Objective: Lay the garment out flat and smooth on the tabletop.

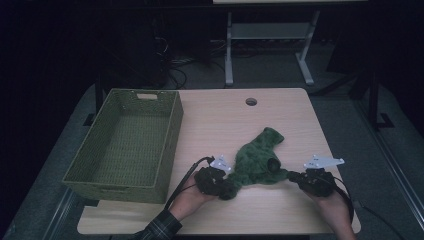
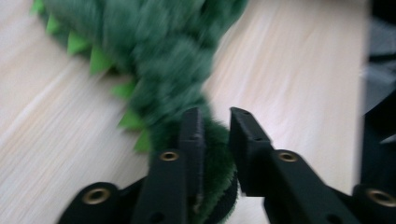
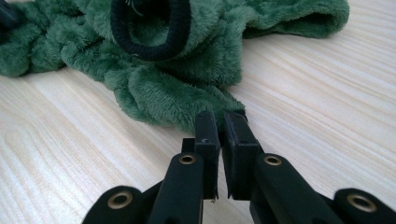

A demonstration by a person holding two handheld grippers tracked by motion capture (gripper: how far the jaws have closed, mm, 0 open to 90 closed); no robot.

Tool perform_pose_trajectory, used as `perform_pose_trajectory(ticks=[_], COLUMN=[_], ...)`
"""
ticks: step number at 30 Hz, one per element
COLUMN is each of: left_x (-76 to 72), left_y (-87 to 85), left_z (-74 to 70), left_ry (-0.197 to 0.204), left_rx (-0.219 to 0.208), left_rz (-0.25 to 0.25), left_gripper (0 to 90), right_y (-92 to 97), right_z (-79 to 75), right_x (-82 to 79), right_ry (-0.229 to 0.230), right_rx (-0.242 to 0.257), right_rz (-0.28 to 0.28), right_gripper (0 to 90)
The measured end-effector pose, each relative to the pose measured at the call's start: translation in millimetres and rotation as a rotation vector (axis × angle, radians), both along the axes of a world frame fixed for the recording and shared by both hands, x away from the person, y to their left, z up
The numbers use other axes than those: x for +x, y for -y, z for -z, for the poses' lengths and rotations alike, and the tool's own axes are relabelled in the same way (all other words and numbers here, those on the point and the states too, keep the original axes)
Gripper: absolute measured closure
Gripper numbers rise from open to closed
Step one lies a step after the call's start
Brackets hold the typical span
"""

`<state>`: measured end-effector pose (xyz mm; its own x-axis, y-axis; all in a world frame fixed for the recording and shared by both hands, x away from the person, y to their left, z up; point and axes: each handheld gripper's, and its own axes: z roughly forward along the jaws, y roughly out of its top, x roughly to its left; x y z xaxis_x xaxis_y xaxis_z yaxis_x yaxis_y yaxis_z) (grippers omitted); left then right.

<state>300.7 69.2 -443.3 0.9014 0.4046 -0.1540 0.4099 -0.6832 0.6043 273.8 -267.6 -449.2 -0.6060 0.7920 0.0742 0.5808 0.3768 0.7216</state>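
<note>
Basket (image 1: 125,142) seen from high view; both grippers (image 2: 215,116) (image 3: 220,116) clamp green plush garment (image 1: 257,157) edges.

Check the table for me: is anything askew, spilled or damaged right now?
Nothing spilled or damaged. The green plush garment lies crumpled and bunched on the table rather than spread flat, pinched at opposite ends by the left gripper and right gripper. The woven basket sits squarely at the table's left, nothing inside.

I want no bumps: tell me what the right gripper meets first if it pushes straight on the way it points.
The green plush garment: the right gripper already pinches its edge, and the bunched fabric with a black-rimmed opening lies right ahead.
</note>
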Motion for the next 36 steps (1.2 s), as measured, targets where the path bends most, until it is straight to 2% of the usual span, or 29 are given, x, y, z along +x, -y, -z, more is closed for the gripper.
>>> perform_pose_trajectory(ticks=[2,5,7,8,12,13,19,23,27,29,30,32,33,36], left_x=[4.5,10.0,11.6,11.2,10.4,9.7,10.3,11.1,10.4,10.1,9.8,10.3,9.8,9.4], left_y=[-4.9,-13.8,-17.2,-17.2,-13.2,-12.2,-13.1,-13.8,-13.0,-12.7,-12.3,-12.7,-12.1,-11.7], left_z=[2.2,2.6,4.0,6.3,9.8,10.1,10.4,10.6,11.0,11.3,11.5,10.9,11.5,11.7], left_ry=[-0.008,0.013,0.000,-0.011,0.007,0.008,0.009,0.007,0.012,0.014,0.012,0.011,0.012,0.012], left_rx=[0.012,0.050,0.051,0.037,0.073,0.067,0.067,0.066,0.064,0.060,0.056,0.066,0.056,0.053], left_rz=[-0.021,-0.037,-0.042,-0.049,-0.017,-0.025,-0.013,-0.007,-0.011,-0.013,-0.019,-0.012,-0.020,-0.025], left_gripper=[84.5,85.4,86.2,86.2,85.4,85.3,85.3,85.4,85.9,86.3,86.4,86.6,86.7,87.0], right_y=[1.0,2.6,6.3,7.8,6.5,6.0,7.5,1.2,-7.1,-13.5,-18.1,-22.4,-24.1,-26.2], right_z=[-0.8,-2.1,-1.1,-0.5,8.7,9.3,-6.1,-18.2,-24.7,-24.4,-24.0,-22.4,-21.9,-27.0], right_x=[-1.2,-5.3,-9.3,-10.7,-13.9,-13.3,-10.1,-2.5,9.0,16.1,19.6,23.4,25.9,32.8], right_ry=[-0.001,0.000,-0.008,-0.009,-0.050,-0.054,-0.015,0.010,0.020,0.022,0.020,0.044,0.048,0.053], right_rx=[-0.003,-0.009,-0.007,-0.006,-0.015,-0.015,0.061,0.120,0.139,0.144,0.128,0.102,0.095,0.093], right_rz=[0.000,0.001,0.003,-0.002,-0.019,-0.021,-0.040,-0.068,-0.089,-0.103,-0.107,-0.110,-0.107,-0.112], right_gripper=[85.3,85.5,85.5,85.5,83.5,81.8,67.8,66.0,65.6,66.7,69.9,81.4,85.3,86.4])
